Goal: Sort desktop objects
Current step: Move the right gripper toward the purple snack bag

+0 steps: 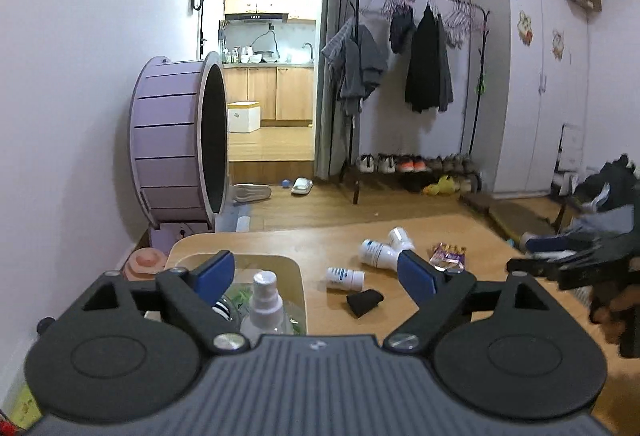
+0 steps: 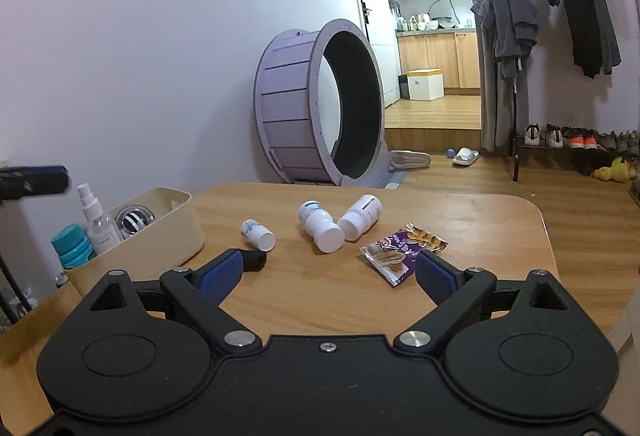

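Three white bottles lie on the wooden table (image 2: 460,212): a small one (image 2: 258,234), a larger blue-labelled one (image 2: 320,226) and a third (image 2: 360,216) beside it. A small black object (image 2: 255,261) lies near the small bottle, and a purple snack packet (image 2: 402,250) lies to the right. A cream bin (image 2: 156,248) at the left holds a spray bottle (image 2: 96,220), a teal-capped bottle (image 2: 72,246) and a striped ball (image 2: 134,220). My left gripper (image 1: 316,274) hovers open over the bin (image 1: 300,276) edge. My right gripper (image 2: 328,274) stands open, empty, above the table's near side.
A large purple wheel (image 2: 320,104) stands on the floor behind the table. A clothes rack (image 1: 420,48) with shoes beneath stands against the far wall. A doorway (image 1: 268,76) opens to a kitchen. The right gripper (image 1: 580,264) and a hand show at the left wrist view's right edge.
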Action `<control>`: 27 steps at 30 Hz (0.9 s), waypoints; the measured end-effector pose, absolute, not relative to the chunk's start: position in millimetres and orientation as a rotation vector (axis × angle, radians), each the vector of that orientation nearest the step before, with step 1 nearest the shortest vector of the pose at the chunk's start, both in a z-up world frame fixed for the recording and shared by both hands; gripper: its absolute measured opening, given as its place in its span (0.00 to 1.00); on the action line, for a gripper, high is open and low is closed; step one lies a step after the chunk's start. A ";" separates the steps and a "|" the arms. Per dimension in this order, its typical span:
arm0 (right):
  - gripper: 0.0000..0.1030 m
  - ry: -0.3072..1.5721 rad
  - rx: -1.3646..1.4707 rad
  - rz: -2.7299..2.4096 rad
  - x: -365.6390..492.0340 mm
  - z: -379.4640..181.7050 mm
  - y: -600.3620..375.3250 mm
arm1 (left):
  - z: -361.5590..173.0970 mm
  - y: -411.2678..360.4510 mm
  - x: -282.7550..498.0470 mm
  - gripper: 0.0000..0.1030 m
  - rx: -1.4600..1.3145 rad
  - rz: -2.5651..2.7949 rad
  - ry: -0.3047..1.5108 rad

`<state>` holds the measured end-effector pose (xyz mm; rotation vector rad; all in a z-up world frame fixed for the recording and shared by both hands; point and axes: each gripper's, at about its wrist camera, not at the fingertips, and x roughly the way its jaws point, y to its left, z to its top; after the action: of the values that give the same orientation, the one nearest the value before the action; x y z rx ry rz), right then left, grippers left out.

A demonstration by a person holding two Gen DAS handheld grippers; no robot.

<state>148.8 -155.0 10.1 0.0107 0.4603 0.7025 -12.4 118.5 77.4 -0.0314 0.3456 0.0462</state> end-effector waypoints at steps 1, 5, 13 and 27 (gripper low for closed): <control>0.90 0.462 0.002 0.697 151.1 10.1 -154.3 | 80.1 117.4 -16.4 0.85 -0.030 0.041 0.335; 0.90 0.465 -0.031 0.672 168.5 12.3 -152.1 | 90.2 108.9 -26.6 0.85 -0.038 -0.024 0.302; 0.90 0.538 -0.066 0.664 218.5 -0.4 -139.8 | 79.1 75.7 6.3 0.85 -0.054 -0.194 0.352; 0.84 0.648 -0.080 0.619 265.2 -41.5 -129.8 | 44.5 65.1 41.8 0.85 -0.080 -0.235 0.424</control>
<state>265.2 -129.8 -41.5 -0.0803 0.6483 0.6187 41.8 65.1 44.5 -0.0803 0.4243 -0.2355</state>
